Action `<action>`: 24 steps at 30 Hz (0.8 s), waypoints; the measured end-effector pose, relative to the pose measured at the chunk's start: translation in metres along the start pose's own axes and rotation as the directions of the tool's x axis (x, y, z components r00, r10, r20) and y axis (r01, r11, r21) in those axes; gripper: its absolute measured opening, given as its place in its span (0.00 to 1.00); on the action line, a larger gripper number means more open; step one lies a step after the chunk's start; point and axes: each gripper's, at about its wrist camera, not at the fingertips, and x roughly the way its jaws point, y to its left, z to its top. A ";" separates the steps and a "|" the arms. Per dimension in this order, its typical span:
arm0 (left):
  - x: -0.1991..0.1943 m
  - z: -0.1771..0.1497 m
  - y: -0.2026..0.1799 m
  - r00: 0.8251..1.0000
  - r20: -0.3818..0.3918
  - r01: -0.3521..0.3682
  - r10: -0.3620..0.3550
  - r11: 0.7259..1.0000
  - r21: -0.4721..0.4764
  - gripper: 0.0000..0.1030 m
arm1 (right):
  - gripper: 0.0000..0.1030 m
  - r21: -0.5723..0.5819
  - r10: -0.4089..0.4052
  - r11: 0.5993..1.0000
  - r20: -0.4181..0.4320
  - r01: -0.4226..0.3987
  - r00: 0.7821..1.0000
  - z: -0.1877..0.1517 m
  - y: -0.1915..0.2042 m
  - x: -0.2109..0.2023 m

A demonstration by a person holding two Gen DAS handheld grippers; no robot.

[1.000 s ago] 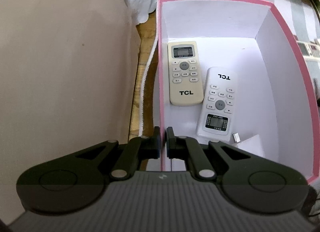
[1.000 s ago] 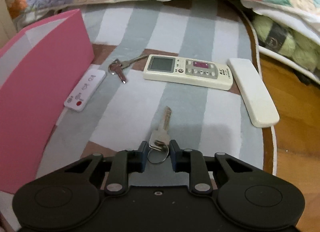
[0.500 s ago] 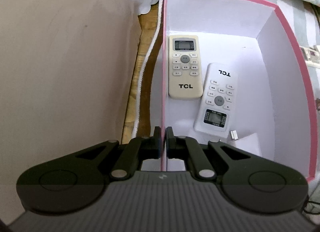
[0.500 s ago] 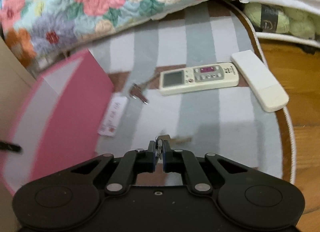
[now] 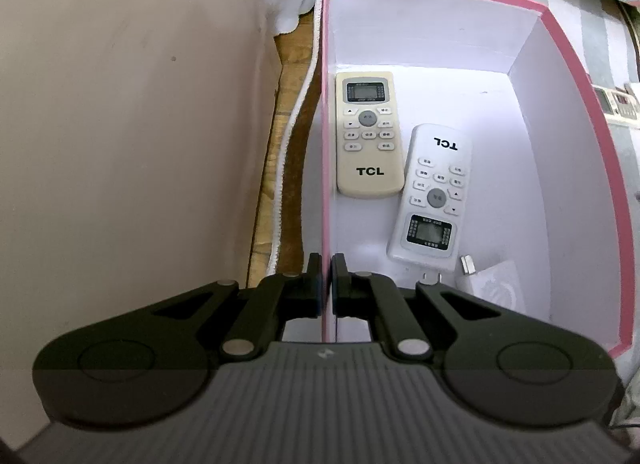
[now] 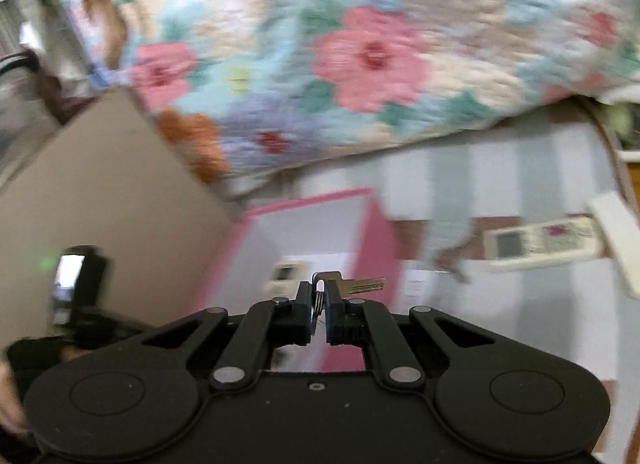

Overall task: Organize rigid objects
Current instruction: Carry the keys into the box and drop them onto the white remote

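Both grippers are clamped: the left gripper (image 5: 326, 260) pinches the pink box's (image 5: 568, 132) near wall, the right gripper (image 6: 319, 291) grips a key (image 6: 362, 285) pointing toward three o'clock.

Pink box (image 5: 568, 112), white inside, open top, sits on the striped rug; inside lie a cream TCL remote (image 5: 368, 136) flat against the left wall and a white TCL remote (image 5: 434, 196) beside it, turned the opposite way, both face up. Silver key (image 6: 362, 284) on its ring is clamped in the right gripper (image 6: 318, 304), blade pointing right, level, above the box's near corner. Long cream remote (image 6: 540, 244) lies on the rug right of the box.
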 end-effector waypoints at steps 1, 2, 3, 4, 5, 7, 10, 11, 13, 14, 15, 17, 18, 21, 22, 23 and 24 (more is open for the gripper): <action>0.001 0.000 -0.002 1.000 0.001 -0.002 0.002 1.000 0.002 0.04 | 0.08 -0.012 0.021 1.000 -0.018 -0.021 1.000 0.000 0.007 0.004; 0.001 0.000 -0.002 1.000 0.001 0.000 0.000 1.000 0.001 0.04 | 0.08 -0.024 0.029 0.999 -0.030 -0.030 0.999 -0.002 0.013 0.008; 0.001 0.000 -0.002 1.000 0.000 0.003 -0.003 1.000 -0.003 0.04 | 0.08 -0.042 0.032 0.999 -0.044 -0.034 0.999 -0.003 0.019 0.015; 0.001 0.000 -0.001 1.000 -0.002 0.009 -0.009 1.000 -0.010 0.04 | 0.08 -0.062 0.034 0.997 -0.061 -0.038 0.998 -0.004 0.024 0.023; 0.000 -0.001 -0.002 1.000 -0.004 0.014 -0.014 1.000 -0.016 0.04 | 0.08 -0.075 0.038 0.996 -0.069 -0.043 0.997 -0.005 0.028 0.029; 0.000 -0.002 -0.001 1.000 -0.009 0.022 -0.022 1.000 -0.023 0.04 | 0.08 -0.101 0.066 0.992 -0.070 -0.073 0.995 -0.009 0.033 0.042; 0.001 -0.003 0.000 1.000 -0.010 0.023 -0.023 1.000 -0.017 0.04 | 0.08 -0.137 0.045 0.989 -0.096 -0.058 0.994 -0.015 0.035 0.065; 0.001 -0.003 0.000 1.000 -0.011 0.024 -0.025 1.000 -0.017 0.04 | 0.08 -0.152 0.030 0.987 -0.101 -0.045 0.994 -0.016 0.036 0.072; 0.001 -0.004 0.002 0.999 -0.015 0.030 -0.031 0.999 -0.023 0.03 | 0.08 -0.187 -0.001 0.982 -0.123 -0.022 0.992 -0.020 0.038 0.087; 0.002 -0.003 0.003 0.999 -0.017 0.035 -0.035 0.999 -0.027 0.03 | 0.08 -0.201 -0.018 0.980 -0.129 -0.008 0.992 -0.022 0.039 0.094; 0.002 -0.003 0.004 0.999 -0.019 0.038 -0.039 0.999 -0.030 0.03 | 0.08 -0.217 -0.038 0.976 -0.148 0.005 0.988 -0.024 0.040 0.103; 0.002 -0.003 0.005 0.999 -0.021 0.042 -0.043 0.998 -0.035 0.03 | 0.08 -0.232 -0.079 0.972 -0.170 0.038 0.982 -0.026 0.040 0.116; 0.002 -0.003 0.005 0.999 -0.022 0.042 -0.043 0.998 -0.035 0.03 | 0.08 -0.240 -0.095 0.969 -0.182 0.049 0.979 -0.027 0.040 0.123; 0.002 -0.002 0.004 0.999 -0.023 0.037 -0.037 0.999 -0.028 0.03 | 0.11 -0.210 -0.075 0.977 -0.215 0.029 0.974 -0.027 0.036 0.136; 0.002 -0.002 0.004 0.999 -0.025 0.036 -0.037 0.999 -0.027 0.03 | 0.14 -0.187 -0.077 0.982 -0.208 0.038 0.975 -0.025 0.034 0.136; 0.003 -0.002 0.004 0.999 -0.026 0.037 -0.038 0.999 -0.027 0.03 | 0.18 -0.169 -0.071 0.985 -0.201 0.036 0.977 -0.022 0.032 0.134; 0.003 -0.002 0.005 0.999 -0.027 0.038 -0.039 0.999 -0.027 0.03 | 0.20 -0.157 -0.059 0.987 -0.193 0.029 0.979 -0.020 0.031 0.132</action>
